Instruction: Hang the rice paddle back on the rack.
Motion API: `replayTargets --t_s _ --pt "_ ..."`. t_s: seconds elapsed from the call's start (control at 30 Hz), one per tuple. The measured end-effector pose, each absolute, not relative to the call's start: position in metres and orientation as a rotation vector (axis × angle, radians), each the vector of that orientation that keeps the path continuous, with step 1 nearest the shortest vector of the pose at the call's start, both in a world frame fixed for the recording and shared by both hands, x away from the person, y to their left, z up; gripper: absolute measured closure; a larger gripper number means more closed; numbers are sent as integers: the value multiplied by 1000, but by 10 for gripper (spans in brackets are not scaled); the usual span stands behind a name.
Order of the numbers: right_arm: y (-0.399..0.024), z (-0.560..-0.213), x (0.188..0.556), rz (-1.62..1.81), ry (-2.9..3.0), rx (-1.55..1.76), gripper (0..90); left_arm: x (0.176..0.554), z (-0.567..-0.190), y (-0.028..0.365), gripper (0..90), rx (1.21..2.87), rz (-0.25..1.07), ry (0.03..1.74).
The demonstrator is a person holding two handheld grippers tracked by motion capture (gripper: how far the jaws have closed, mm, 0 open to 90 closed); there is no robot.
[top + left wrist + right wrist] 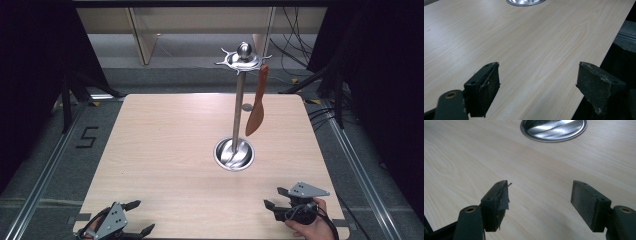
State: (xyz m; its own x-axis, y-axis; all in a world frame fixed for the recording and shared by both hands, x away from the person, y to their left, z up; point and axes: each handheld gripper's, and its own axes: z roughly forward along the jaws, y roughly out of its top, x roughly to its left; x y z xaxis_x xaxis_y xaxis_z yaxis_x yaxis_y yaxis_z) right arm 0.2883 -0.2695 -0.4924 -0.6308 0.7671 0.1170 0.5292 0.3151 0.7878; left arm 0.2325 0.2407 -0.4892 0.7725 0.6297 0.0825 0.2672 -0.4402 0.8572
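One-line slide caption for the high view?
Both open tongs, left and right, rest at the table's near edge; an orange spatula hangs from a steel stand.

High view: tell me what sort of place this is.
Probably a lab or recording bay, not a kitchen: a bare wooden table ringed by black curtains, loose cables on the floor, and a taped numeral 5.

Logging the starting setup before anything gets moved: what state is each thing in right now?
Utensil stand: upright, its round base on the table.
Orange spatula: hanging from a hook on the stand's top ring, blade down, clear of the table.
Left tool: open, holding nothing, at the near edge of the table.
Right tool: open, holding nothing, at the near edge.
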Motion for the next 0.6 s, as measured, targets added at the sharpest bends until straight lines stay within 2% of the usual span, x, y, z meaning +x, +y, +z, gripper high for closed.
replayTargets --t_s 0.6 --pt "-273 -494 285 1207 2283 1187 312 233 -488 242 178 2059 507 660"
